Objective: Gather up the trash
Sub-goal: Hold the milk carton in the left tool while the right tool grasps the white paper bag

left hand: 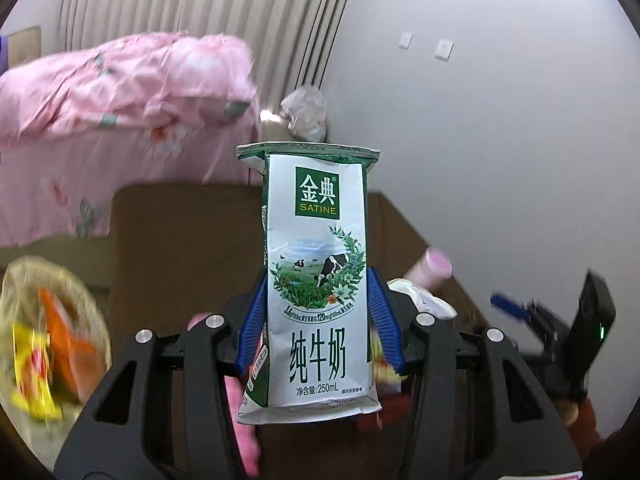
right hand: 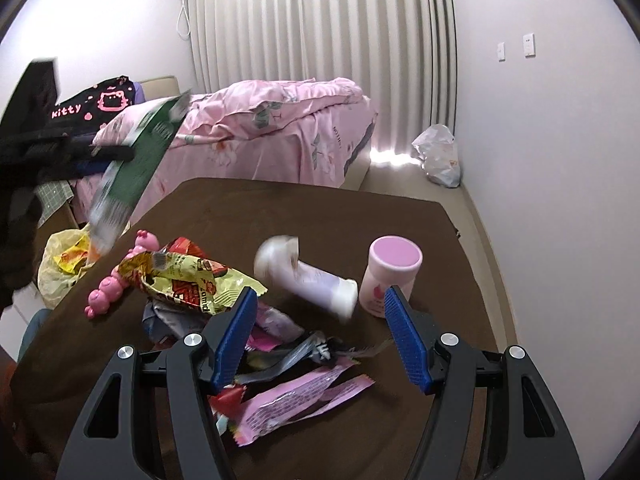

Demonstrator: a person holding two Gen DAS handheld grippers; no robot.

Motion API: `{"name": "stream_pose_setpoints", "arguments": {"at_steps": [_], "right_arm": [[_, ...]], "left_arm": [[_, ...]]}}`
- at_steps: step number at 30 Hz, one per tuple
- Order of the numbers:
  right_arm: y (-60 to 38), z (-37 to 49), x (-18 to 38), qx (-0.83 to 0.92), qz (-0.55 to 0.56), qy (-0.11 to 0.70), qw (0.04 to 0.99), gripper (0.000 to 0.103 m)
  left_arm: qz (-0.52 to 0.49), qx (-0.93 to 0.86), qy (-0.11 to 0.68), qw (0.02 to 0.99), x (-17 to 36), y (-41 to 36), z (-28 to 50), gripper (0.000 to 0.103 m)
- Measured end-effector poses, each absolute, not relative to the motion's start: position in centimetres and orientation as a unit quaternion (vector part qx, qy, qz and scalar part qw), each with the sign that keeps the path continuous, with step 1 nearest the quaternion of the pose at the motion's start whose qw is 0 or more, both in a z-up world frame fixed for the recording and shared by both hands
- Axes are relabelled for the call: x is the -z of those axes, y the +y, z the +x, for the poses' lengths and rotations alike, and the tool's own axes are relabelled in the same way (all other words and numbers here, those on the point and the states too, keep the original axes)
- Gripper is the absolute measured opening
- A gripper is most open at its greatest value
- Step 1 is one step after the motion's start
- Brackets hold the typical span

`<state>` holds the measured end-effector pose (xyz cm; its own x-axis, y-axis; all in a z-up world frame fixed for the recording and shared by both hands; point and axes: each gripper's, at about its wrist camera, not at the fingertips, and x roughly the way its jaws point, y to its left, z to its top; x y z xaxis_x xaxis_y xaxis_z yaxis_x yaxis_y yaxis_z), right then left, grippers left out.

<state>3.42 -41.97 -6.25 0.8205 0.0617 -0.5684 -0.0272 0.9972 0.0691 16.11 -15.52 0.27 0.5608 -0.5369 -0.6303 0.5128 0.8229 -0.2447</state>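
1 milk carton (left hand: 318,280), 2 bottles (right hand: 394,276) (right hand: 308,276), 1 pink toy (right hand: 116,280).

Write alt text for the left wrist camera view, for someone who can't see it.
The left gripper holds a milk carton upright between its blue fingers, above a brown table. A yellow trash bag is lower left; a pink bed stands behind.

Left gripper (left hand: 318,320): 2 blue pads clamped on upright milk carton (left hand: 318,280). Right gripper (right hand: 320,336): jaws spread wide, nothing between them.
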Motion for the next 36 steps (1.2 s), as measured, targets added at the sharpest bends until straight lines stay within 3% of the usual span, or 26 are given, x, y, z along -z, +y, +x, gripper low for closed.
{"name": "stream_pose_setpoints", "arguments": {"at_steps": [8,13,15,22,23,24,27,36], "right_arm": [[-41.7,3.2,6.7,-0.028,0.037,0.323,0.945,0.062],[-40.9,6.5,6.6,-0.040,0.045,0.331,0.942,0.062],[-40.4,8.6,6.9,-0.045,0.039,0.337,0.939,0.048],[-39.8,14.5,10.2,-0.062,0.050,0.409,0.909,0.037],[-39.7,14.6,10.6,-0.070,0.055,0.416,0.905,0.025],[-39.7,14.4,10.8,-0.075,0.059,0.419,0.903,0.022],[-39.5,12.7,9.9,-0.064,0.042,0.400,0.913,0.018],[-38.4,4.5,4.3,-0.118,0.002,0.331,0.936,0.018]], "left_arm": [[-0.020,0.240,0.415,0.877,5.9,-13.1,10.9,0.046],[-0.015,0.224,0.420,0.879,7.0,-12.4,9.0,0.046],[-0.027,0.230,0.423,0.876,7.1,-12.1,9.0,0.046],[-0.046,0.242,0.437,0.865,7.5,-11.7,8.8,0.047],[-0.046,0.245,0.438,0.864,7.5,-11.6,8.8,0.048],[-0.046,0.247,0.439,0.862,7.6,-11.6,8.7,0.048],[-0.053,0.252,0.442,0.859,7.8,-11.5,9.0,0.054],[-0.041,0.252,0.437,0.863,7.6,-12.2,9.0,0.057]]}}
